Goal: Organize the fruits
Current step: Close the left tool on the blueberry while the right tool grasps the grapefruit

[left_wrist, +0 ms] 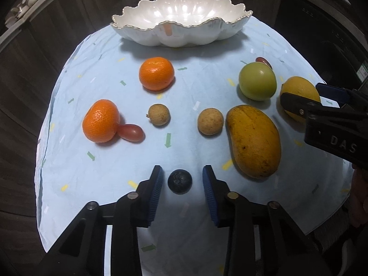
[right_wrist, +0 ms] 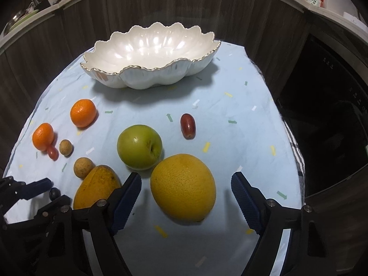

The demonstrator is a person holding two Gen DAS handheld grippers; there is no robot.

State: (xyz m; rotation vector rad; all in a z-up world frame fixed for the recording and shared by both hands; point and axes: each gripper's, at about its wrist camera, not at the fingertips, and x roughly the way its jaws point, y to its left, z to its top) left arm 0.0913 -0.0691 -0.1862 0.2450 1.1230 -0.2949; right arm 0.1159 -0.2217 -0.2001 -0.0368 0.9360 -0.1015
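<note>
I find the bowl [right_wrist: 147,55] empty at the far edge; all fruit lies on the cloth [left_wrist: 110,161], none sorted; left gripper [left_wrist: 182,181] is spread around the blueberry [left_wrist: 179,181]; right gripper [right_wrist: 186,191] is spread around the grapefruit [right_wrist: 183,187].

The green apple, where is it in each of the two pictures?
Left wrist view: the green apple sits at the upper right, above the mango.
Right wrist view: the same apple sits near the middle, just behind the big yellow citrus.
Shared landmark: the white scalloped bowl at the far end of the cloth.
</note>
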